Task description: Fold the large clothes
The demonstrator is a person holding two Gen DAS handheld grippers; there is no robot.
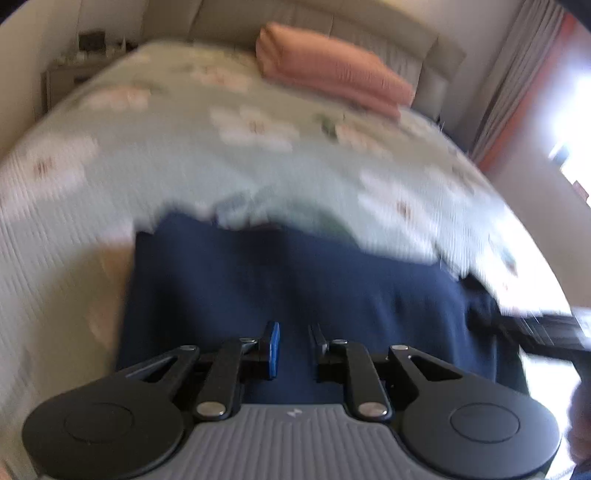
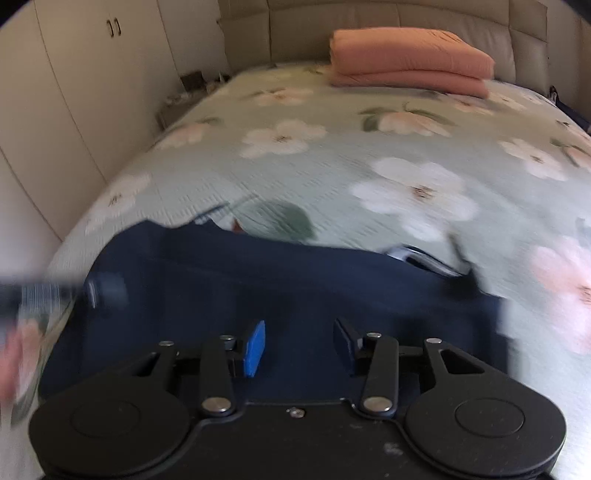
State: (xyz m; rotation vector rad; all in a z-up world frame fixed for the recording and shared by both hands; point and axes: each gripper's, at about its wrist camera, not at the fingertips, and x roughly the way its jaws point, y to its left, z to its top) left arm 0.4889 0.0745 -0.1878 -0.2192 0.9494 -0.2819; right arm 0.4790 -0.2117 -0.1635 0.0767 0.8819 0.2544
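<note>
A: Hard to call finished. Looks part-folded: navy garment (image 1: 295, 280) lying flat as a broad band on the near part of the bed (image 1: 155, 155), with a straight, tidy left edge and a cleaner far edge than a loose heap would give.

B: Agreed on partly done. Still showing unevenness, though: a bumpy far-left corner in the right wrist view, plus a light lining or label peeping out at the far-right edge of the navy garment (image 2: 280, 288). Probably another fold or two left, then some smoothing.

A: And the fingers? Left gripper (image 1: 294, 349) hovering over the cloth, fingers a narrow gap apart, nothing pinched between them.

B: Right gripper (image 2: 300, 345) likewise over the navy fabric, fingers spread wider, empty too. No grip on anything from either side.

A: Orientation next. Long axis running left to right across the near end of the bed, roughly parallel to the foot edge, crosswise to the bed's length.

B: Tilted a little in the right wrist view, far edge dropping toward the right. Which end counts as collar or hem: cannot tell, too blurred, no clear neckline or sleeve.

A: Elsewhere, a folded salmon blanket (image 2: 410, 59) sitting well apart up by the headboard (image 2: 369, 26), on the floral bedspread (image 2: 369, 147). Not part of this job, by the look of it.

B: Dark blurred shape at the left of the right wrist view likely the other gripper; too smeared to say more.
</note>
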